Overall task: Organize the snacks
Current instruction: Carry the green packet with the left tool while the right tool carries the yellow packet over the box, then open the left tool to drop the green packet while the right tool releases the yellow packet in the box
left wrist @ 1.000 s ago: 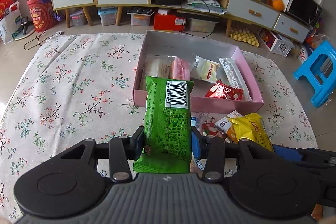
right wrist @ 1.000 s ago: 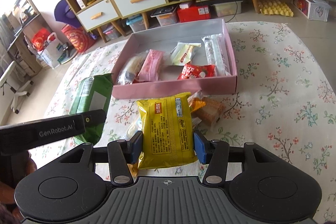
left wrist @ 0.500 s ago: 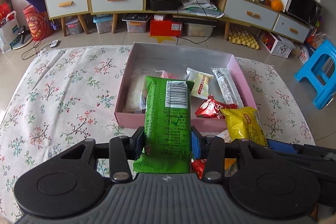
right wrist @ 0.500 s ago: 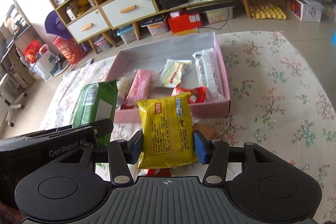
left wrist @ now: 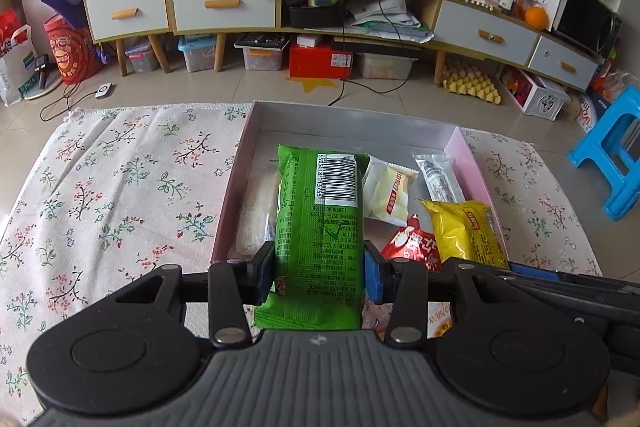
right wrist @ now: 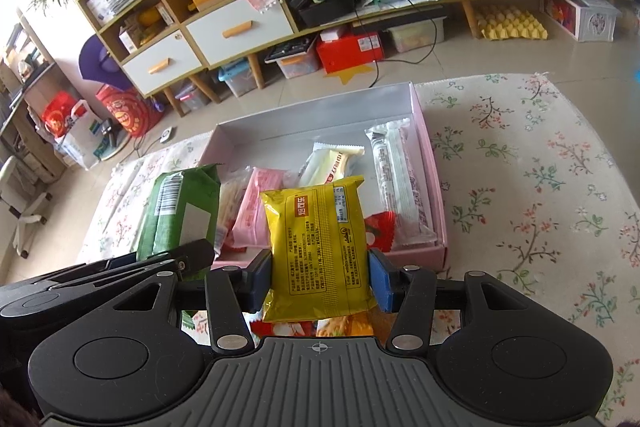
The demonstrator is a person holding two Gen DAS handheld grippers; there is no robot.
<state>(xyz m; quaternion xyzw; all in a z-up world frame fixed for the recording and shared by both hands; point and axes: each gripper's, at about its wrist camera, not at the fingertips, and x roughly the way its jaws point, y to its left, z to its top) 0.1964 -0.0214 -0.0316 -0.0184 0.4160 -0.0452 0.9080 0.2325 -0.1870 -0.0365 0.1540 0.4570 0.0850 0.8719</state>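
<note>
Your green snack packet is long, glossy, barcode side up; your yellow packet is shorter, with printed text. Both hang above the near edge of the pink box on the floral cloth. Your left gripper is clamped on the green packet's sides; your right gripper pinches the yellow one likewise.
</note>
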